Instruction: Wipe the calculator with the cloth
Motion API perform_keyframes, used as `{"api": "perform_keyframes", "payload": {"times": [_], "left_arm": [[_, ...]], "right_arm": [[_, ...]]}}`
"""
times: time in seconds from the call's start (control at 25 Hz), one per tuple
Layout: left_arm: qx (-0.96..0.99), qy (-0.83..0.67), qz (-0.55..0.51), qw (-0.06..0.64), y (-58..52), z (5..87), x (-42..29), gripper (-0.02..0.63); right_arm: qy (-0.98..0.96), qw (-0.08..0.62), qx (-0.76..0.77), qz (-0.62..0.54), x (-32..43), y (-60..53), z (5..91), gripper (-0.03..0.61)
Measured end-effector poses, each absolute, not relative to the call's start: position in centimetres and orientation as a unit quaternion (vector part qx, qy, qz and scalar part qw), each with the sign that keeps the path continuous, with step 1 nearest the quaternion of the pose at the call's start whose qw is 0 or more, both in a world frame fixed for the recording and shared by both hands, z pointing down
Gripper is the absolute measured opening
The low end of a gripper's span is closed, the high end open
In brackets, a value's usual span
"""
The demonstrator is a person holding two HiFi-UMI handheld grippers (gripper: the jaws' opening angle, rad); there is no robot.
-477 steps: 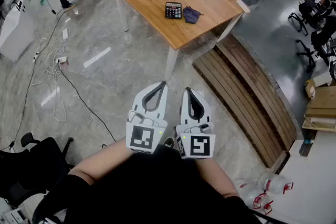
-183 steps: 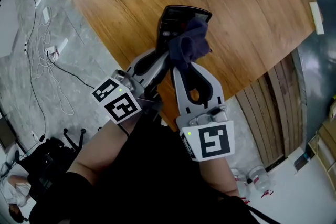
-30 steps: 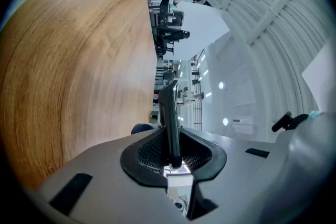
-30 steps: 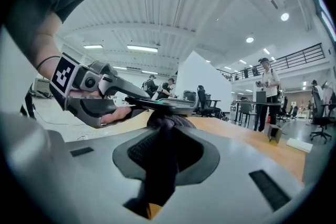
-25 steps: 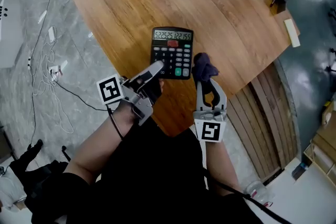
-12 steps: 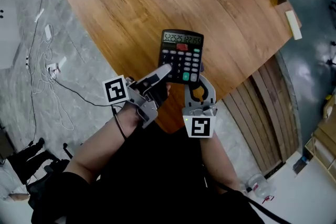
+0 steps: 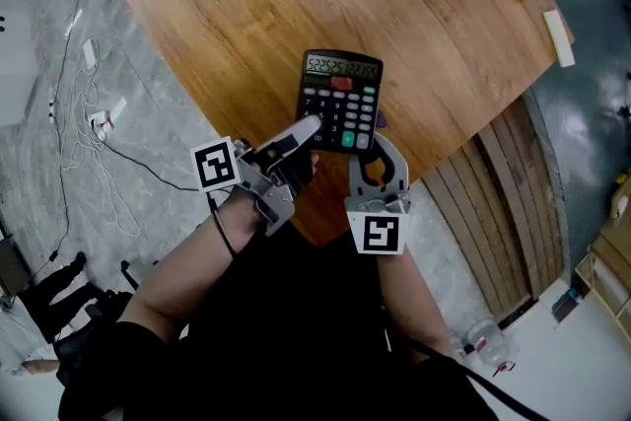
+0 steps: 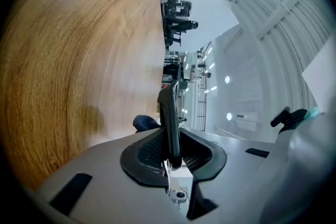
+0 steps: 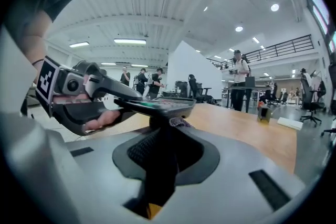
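**Calculator held for wiping, underside exposed.** The black desktop calculator [image 7: 340, 101], with a digit display, one red key and several green keys, is being gripped at its near left edge by the left claw [image 7: 302, 135]. The jaws are clamping on the thin casing, which is standing edge-on between the pads in the left gripper view. This grip is judged to be steadying the calculator and raising its near edge off the light-brown wooden table [image 7: 246, 5], so that its underside can be reached.

The dark blue-purple cloth [image 9: 157, 165] is being pinched in the right claw [image 7: 367, 147], whose jaws are clamping on a bunched fold. The cloth is running forward from the pads and passing beneath the calculator's near right corner. In the head view only a small purple tuft is showing beside the calculator's right edge.

Relative to the right claw, the calculator is lying just ahead of and above the jaw tips, over the cloth. Whether cloth and casing are pressing together cannot be told. Relative to the left claw, the calculator is extending straight ahead from between the jaws. The two claws are lying side by side, near each other, at the table's near edge. Wiping of the back face is judged to be the step in hand.
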State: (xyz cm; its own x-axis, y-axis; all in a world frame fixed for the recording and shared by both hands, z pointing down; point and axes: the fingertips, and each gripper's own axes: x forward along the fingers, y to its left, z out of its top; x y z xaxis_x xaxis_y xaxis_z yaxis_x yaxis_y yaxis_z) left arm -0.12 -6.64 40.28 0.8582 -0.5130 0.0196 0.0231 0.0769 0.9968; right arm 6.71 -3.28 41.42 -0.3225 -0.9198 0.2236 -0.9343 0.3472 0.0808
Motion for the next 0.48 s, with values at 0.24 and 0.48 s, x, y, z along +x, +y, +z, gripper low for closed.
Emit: {"api": "perform_keyframes", "payload": {"times": [0.24,0.48], "left_arm": [[0.666,-0.212,-0.17,0.694,-6.5,42.0,-1.2,0.069],[0.684,-0.244,-0.118,0.677,-5.4,46.2,-0.8,0.069]], "right_arm": [[-0.753,0.134,0.643,0.029,13.5,-4.1,41.7,0.074],[-0.746,0.183,0.634,0.092,13.9,-3.9,45.4,0.074]]}}
